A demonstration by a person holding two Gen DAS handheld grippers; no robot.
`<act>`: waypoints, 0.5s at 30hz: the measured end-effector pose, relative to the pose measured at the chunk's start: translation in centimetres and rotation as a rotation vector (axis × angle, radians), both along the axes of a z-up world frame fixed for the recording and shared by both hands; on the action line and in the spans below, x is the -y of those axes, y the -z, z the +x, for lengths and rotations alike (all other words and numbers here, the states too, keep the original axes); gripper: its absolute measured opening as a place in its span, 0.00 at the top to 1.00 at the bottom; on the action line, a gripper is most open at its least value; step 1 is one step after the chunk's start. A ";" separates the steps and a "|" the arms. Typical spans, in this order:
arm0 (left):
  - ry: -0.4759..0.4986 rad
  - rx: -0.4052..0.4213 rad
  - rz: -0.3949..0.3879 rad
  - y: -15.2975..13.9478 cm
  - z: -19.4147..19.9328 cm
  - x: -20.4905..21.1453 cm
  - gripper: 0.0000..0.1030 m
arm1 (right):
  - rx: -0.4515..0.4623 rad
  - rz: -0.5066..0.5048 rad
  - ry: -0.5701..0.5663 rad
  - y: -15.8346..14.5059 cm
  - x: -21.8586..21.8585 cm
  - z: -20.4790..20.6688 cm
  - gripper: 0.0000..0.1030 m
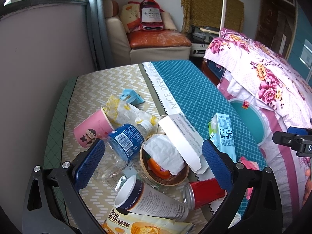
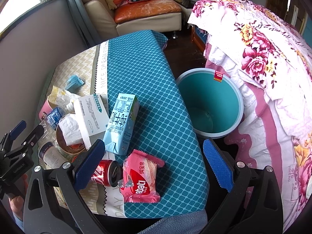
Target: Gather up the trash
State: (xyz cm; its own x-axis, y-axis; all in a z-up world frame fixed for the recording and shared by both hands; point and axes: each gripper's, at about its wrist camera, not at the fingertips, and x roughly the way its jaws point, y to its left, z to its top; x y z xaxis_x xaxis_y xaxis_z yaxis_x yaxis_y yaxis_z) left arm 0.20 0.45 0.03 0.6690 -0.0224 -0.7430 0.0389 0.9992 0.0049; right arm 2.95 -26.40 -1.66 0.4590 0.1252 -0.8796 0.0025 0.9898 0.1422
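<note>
Trash lies piled on the covered table (image 1: 195, 89): a pink paper cup (image 1: 91, 129), a crushed clear bottle (image 1: 124, 140), a brown bowl (image 1: 154, 173) with tissue, a white box (image 1: 181, 138), a milk carton (image 1: 222, 132), a red can (image 1: 204, 193) and a grey paper cup (image 1: 152, 200). My left gripper (image 1: 154, 161) is open above the bowl, holding nothing. My right gripper (image 2: 154, 165) is open above the table edge, over a pink wafer packet (image 2: 140, 179) and the red can (image 2: 107, 172). A teal bin (image 2: 210, 105) stands on the floor right of the table.
A bed with a floral quilt (image 2: 263, 58) stands just right of the bin. A sofa (image 1: 156, 39) is beyond the table. A grey wall (image 1: 39, 58) borders the table's left side. A snack bag (image 1: 144, 224) lies at the near edge.
</note>
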 end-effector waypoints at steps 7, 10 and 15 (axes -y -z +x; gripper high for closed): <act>0.028 0.002 0.001 -0.2 -0.4 -0.2 0.03 | -0.013 0.006 0.001 0.4 -0.2 0.0 0.06; 0.036 0.002 -0.005 0.1 -0.5 -0.4 0.03 | -0.017 0.011 0.001 0.5 -0.3 0.1 0.06; 0.046 0.003 -0.004 0.2 -0.7 -1.4 0.03 | -0.042 0.040 -0.012 0.9 -0.6 0.3 0.06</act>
State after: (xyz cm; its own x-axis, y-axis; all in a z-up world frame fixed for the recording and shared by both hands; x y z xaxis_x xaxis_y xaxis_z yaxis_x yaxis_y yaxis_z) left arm -0.46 1.84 -0.18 0.6692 -0.0566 -0.7410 0.0850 0.9964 0.0007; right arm 3.29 -25.83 -2.60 0.4200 0.1658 -0.8923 -0.0025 0.9834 0.1815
